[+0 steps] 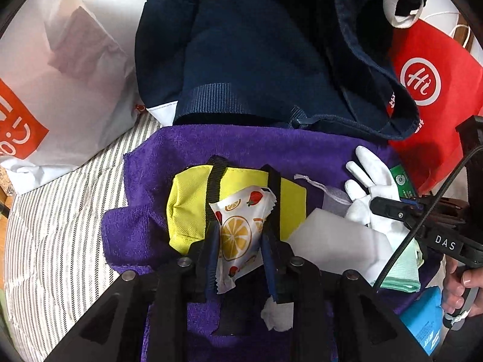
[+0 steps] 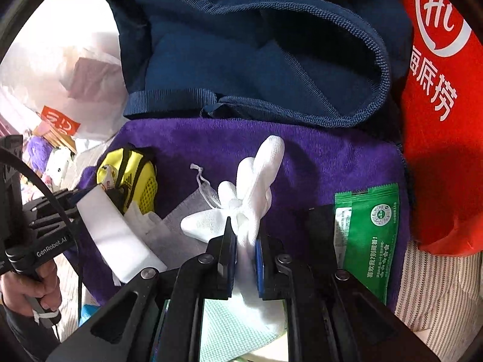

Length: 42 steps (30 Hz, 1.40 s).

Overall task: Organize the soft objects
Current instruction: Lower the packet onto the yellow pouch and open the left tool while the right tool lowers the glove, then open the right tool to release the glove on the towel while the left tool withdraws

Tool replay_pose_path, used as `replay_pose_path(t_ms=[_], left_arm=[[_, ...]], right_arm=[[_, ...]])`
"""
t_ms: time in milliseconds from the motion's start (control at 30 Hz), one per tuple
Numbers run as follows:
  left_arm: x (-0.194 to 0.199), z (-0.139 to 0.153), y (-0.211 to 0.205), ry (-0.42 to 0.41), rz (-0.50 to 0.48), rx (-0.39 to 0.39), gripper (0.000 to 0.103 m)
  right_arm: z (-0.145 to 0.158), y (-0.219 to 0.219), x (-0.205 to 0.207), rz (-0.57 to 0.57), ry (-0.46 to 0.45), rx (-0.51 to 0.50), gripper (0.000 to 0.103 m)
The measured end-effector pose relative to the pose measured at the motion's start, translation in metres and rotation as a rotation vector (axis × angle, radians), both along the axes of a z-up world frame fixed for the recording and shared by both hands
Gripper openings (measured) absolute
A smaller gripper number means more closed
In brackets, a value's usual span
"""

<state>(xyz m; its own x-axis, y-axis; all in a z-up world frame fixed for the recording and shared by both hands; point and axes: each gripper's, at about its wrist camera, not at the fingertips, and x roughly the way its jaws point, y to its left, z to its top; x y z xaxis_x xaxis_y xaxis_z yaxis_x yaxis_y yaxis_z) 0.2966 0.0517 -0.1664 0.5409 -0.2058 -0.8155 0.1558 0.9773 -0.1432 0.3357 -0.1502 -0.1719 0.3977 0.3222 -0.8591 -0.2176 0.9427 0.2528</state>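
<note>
Left gripper (image 1: 240, 235) is clamped on a fruit-print sachet (image 1: 238, 226) (lemon slices, strawberries), held just above a yellow pouch with black straps (image 1: 187, 205). The pouch lies on a purple towel (image 1: 211, 147).

Right gripper (image 2: 244, 241) is clamped on a white glove (image 2: 253, 187) at the wrist end; the glove's fingers point away from the gripper, over the same purple towel (image 2: 332, 157). A mint-green cloth (image 2: 229, 325) sits under the gripper body.

On the towel nearby: a grey drawstring pouch (image 2: 184, 220) touching the glove's left side, a white foam block (image 2: 114, 232) beside that, and a green sachet (image 2: 371, 235) to the right, near the towel's edge.

Behind the towel, a navy bag (image 2: 241, 60) stands with its mouth open. A red bag with a white "Hi" logo (image 2: 443, 90) sits to its right, a white plastic bag with orange print (image 1: 60, 75) to its left. Everything rests on striped bedding (image 1: 60, 226). A blue packet (image 1: 422, 328) lies at the towel's right near corner.
</note>
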Motion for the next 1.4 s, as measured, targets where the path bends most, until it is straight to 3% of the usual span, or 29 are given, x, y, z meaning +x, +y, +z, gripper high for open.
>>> replay_pose_path(t_ms=[167, 500, 633, 833, 933, 1000, 1167, 1333, 1400], left_arm=[[0.003, -0.002, -0.006, 0.003, -0.017, 0.013, 0.027], [0.008, -0.010, -0.009, -0.006, -0.027, -0.004, 0.027], [0.008, -0.011, -0.010, -0.013, -0.027, 0.022, 0.027], [0.004, -0.014, -0.013, -0.011, -0.034, 0.000, 0.037], [0.002, -0.013, -0.013, -0.013, -0.034, -0.005, 0.044], [0.001, -0.014, -0.014, -0.014, -0.040, -0.019, 0.049], [-0.005, -0.005, -0.017, -0.037, -0.024, 0.009, 0.064], [-0.010, 0.007, -0.016, -0.057, -0.017, 0.032, 0.079], [-0.011, 0.014, -0.018, -0.065, -0.013, 0.051, 0.084]], right_arm=[[0.002, 0.003, -0.001, 0.033, -0.012, -0.045, 0.011], [0.003, 0.004, -0.006, 0.069, -0.014, -0.040, 0.011], [0.000, 0.003, -0.001, 0.072, 0.002, -0.024, 0.011], [-0.001, -0.003, -0.003, 0.077, 0.005, -0.020, 0.015], [-0.001, -0.007, -0.006, 0.077, 0.003, -0.014, 0.026], [0.001, -0.008, -0.007, 0.075, -0.006, -0.025, 0.040], [0.014, -0.010, -0.011, 0.070, -0.037, -0.027, 0.051], [0.025, -0.010, -0.015, 0.047, -0.052, -0.034, 0.055], [0.031, -0.011, -0.018, 0.027, -0.061, -0.035, 0.062]])
